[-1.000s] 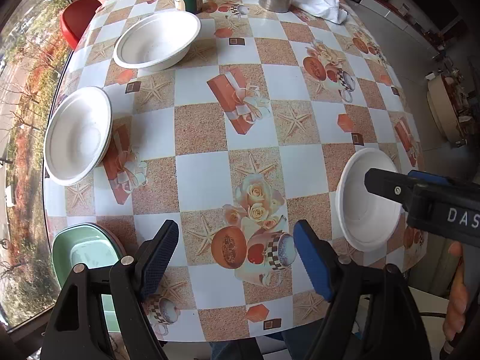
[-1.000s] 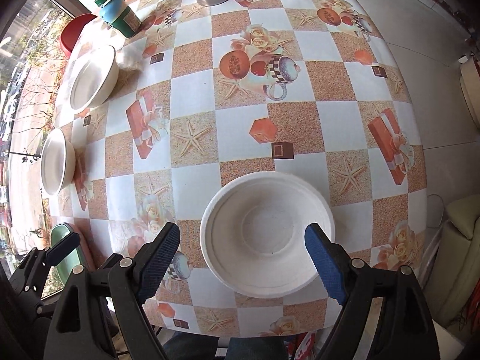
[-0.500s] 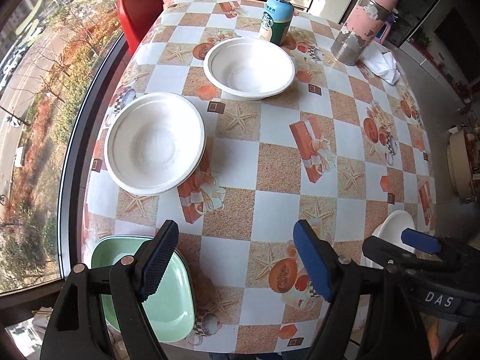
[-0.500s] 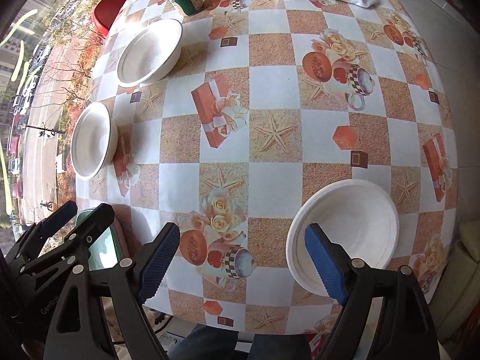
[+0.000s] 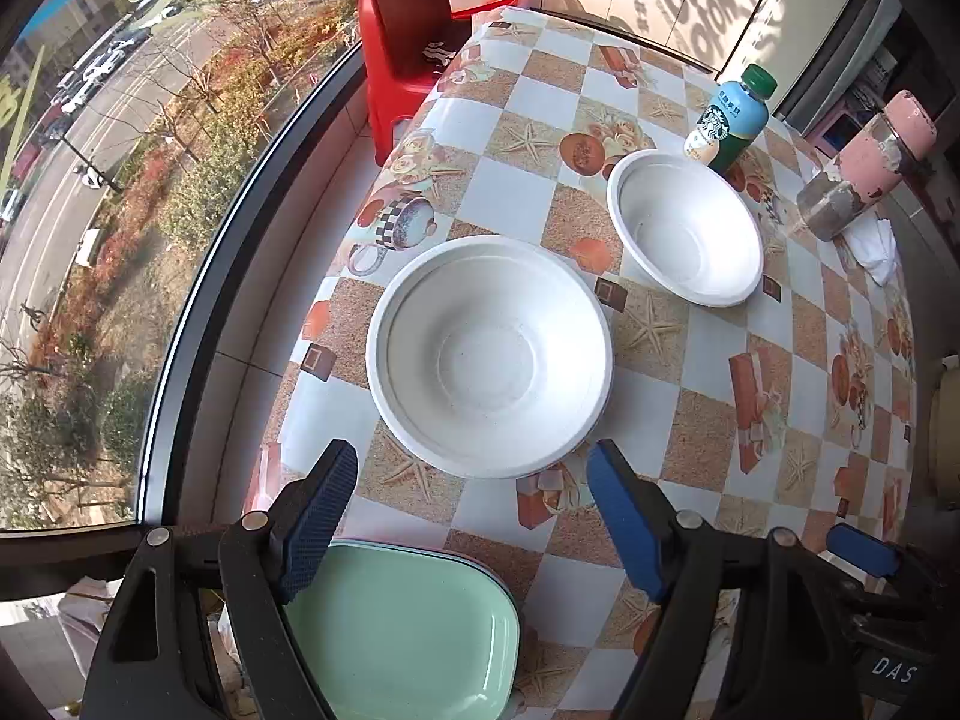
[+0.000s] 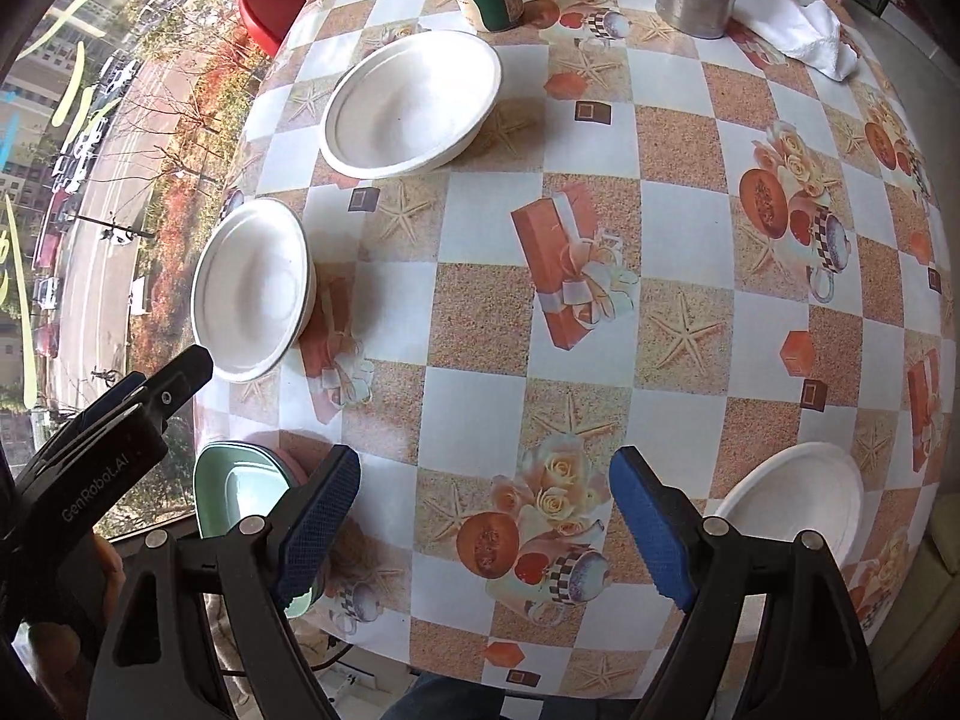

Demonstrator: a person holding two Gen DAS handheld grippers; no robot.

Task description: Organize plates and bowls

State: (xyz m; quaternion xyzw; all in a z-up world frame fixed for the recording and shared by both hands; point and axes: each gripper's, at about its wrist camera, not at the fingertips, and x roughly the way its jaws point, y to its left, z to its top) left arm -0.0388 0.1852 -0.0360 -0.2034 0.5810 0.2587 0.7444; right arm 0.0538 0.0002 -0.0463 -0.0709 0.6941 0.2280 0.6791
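Both grippers hang over the near edge of the table with their blue-padded jaws spread wide and nothing between them. Left gripper [image 5: 471,531] points down just short of a white bowl [image 5: 489,354], whose broad flat rim and shallow round well look clean and matte, like moulded paper pulp. Under this gripper's left finger, at the near left corner, lies a mint-green plate [image 5: 408,624] with rounded corners, and a pink edge shows beneath it, so it seems to sit on another dish. Farther off and to the right stands a second white bowl [image 5: 684,228], deeper in look, with a coffee bottle [image 5: 729,120] with a green cap just behind it and a worn pink flask [image 5: 864,168] farther right.

Right gripper [image 6: 486,522] hovers above bare tablecloth [image 6: 480,312], a checked print of starfish, roses and gift boxes. To its right, at the near right edge, sits a third white bowl [image 6: 798,498], partly hidden by the gripper's right finger. A crumpled white cloth [image 6: 804,36] lies at the far right, next to the flask. A red chair [image 5: 408,42] stands by the window.
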